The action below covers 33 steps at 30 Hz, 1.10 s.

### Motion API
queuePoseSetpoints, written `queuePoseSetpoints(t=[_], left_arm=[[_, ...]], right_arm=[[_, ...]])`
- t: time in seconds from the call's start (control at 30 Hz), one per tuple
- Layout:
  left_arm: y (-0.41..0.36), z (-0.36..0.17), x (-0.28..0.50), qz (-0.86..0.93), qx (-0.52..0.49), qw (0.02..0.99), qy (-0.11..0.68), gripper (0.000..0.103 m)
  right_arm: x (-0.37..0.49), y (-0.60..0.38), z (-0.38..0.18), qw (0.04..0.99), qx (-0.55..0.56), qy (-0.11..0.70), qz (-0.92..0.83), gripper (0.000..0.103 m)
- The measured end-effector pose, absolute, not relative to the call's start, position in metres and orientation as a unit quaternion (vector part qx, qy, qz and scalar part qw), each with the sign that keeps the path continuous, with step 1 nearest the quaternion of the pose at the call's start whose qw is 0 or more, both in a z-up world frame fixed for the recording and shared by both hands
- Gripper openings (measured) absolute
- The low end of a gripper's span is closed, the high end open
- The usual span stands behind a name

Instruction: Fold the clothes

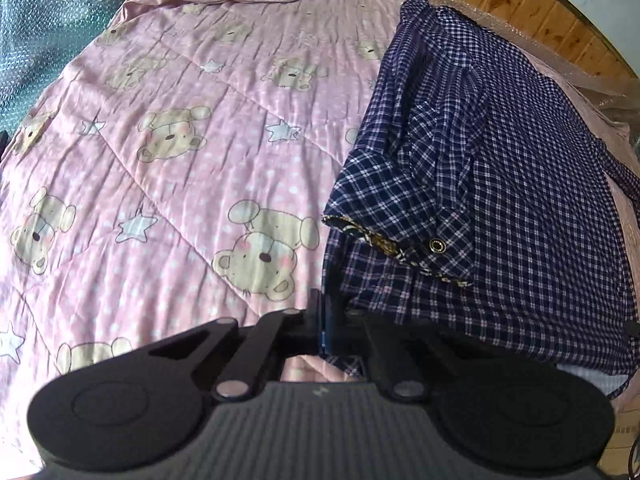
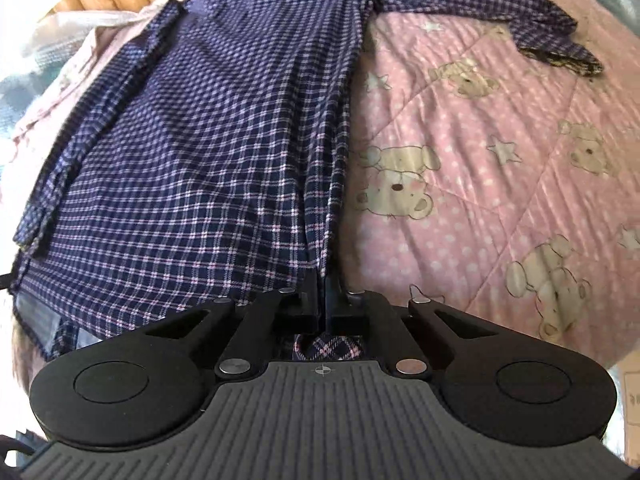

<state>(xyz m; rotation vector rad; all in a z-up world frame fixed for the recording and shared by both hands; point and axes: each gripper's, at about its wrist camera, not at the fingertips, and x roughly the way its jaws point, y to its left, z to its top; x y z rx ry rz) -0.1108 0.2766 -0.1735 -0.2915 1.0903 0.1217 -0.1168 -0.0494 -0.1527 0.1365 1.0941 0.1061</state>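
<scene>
A navy checked shirt [image 2: 200, 152] lies spread on a pink quilt [image 2: 500, 152] printed with bears, one long sleeve [image 2: 500, 12] stretched to the far right. My right gripper [image 2: 323, 280] is shut on the shirt's lower edge fold; cloth bunches behind the fingers. In the left wrist view the same shirt [image 1: 520, 184] is heaped on the right, with a cuff and its snap button [image 1: 438, 245] lying on top. The left gripper [image 1: 322, 312] is shut on the shirt's near edge at its left border.
The pink quilt [image 1: 160, 160] covers the bed to the left of the shirt. Wooden panelling [image 1: 540, 4] runs behind the bed. Bubble wrap [image 1: 36, 32] lies at the far left edge.
</scene>
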Motion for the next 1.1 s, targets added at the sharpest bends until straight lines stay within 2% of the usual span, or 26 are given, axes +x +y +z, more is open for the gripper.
queuePoseSetpoints(t=[0.1,0.17,0.23,0.27,0.3,0.33,0.4,0.5,0.57,0.63,0.7,0.8,0.9,0.97,1.0,1.07,1.1], left_arm=[[0.276,-0.175,-0.112,0.057,-0.134,0.844,0.517,0.002],[0.270,-0.172,-0.103,0.052,-0.122,0.842,0.523,0.007],[0.274,-0.158,-0.108,0.040,-0.115,0.846,0.520,0.022],[0.277,-0.149,-0.114,0.036,-0.109,0.849,0.515,0.026],[0.280,-0.139,-0.119,0.040,-0.095,0.853,0.511,0.034],[0.283,-0.130,-0.124,0.049,-0.078,0.857,0.508,0.038],[0.287,-0.114,-0.130,0.069,-0.046,0.860,0.503,0.039],[0.283,-0.095,-0.118,0.099,-0.005,0.858,0.504,0.039],[0.266,-0.084,-0.095,0.095,0.010,0.858,0.504,0.040],[0.235,-0.076,-0.063,0.075,0.018,0.862,0.501,0.043],[0.196,-0.071,-0.030,0.043,0.020,0.864,0.502,0.043],[0.132,-0.065,0.011,-0.012,0.036,0.866,0.499,0.044],[0.077,-0.063,0.035,-0.058,0.052,0.867,0.493,0.051],[0.053,-0.070,0.046,-0.077,0.049,0.860,0.501,0.051],[0.042,-0.075,0.053,-0.083,0.051,0.857,0.507,0.051],[0.023,-0.083,0.064,-0.092,0.061,0.852,0.512,0.051],[0.016,-0.084,0.068,-0.098,0.066,0.851,0.512,0.050]], right_arm=[[-0.118,-0.051,-0.153,0.853,0.059,0.516,0.044,0.000],[-0.111,-0.054,-0.153,0.852,0.072,0.517,0.045,0.000],[-0.091,-0.085,-0.145,0.860,0.083,0.504,0.027,0.012],[-0.080,-0.100,-0.141,0.863,0.088,0.497,0.018,0.031],[-0.070,-0.116,-0.137,0.867,0.093,0.490,0.009,0.049],[-0.060,-0.131,-0.133,0.870,0.099,0.483,0.000,0.060],[-0.039,-0.162,-0.125,0.877,0.109,0.468,-0.019,0.067],[-0.008,-0.209,-0.112,0.885,0.125,0.446,-0.046,0.071],[0.013,-0.240,-0.104,0.890,0.136,0.431,-0.065,0.074],[0.034,-0.270,-0.097,0.894,0.144,0.416,-0.081,0.082],[0.066,-0.268,-0.112,0.898,0.075,0.432,-0.039,0.087],[0.096,-0.269,-0.136,0.893,0.009,0.447,-0.054,0.086],[0.091,-0.312,-0.143,0.889,0.118,0.416,-0.150,0.086],[0.082,-0.343,-0.154,0.869,0.216,0.406,-0.182,0.078],[0.082,-0.349,-0.163,0.862,0.236,0.414,-0.171,0.069],[0.085,-0.348,-0.151,0.884,0.194,0.399,-0.145,0.005],[0.086,-0.348,-0.145,0.894,0.173,0.391,-0.132,0.003]])
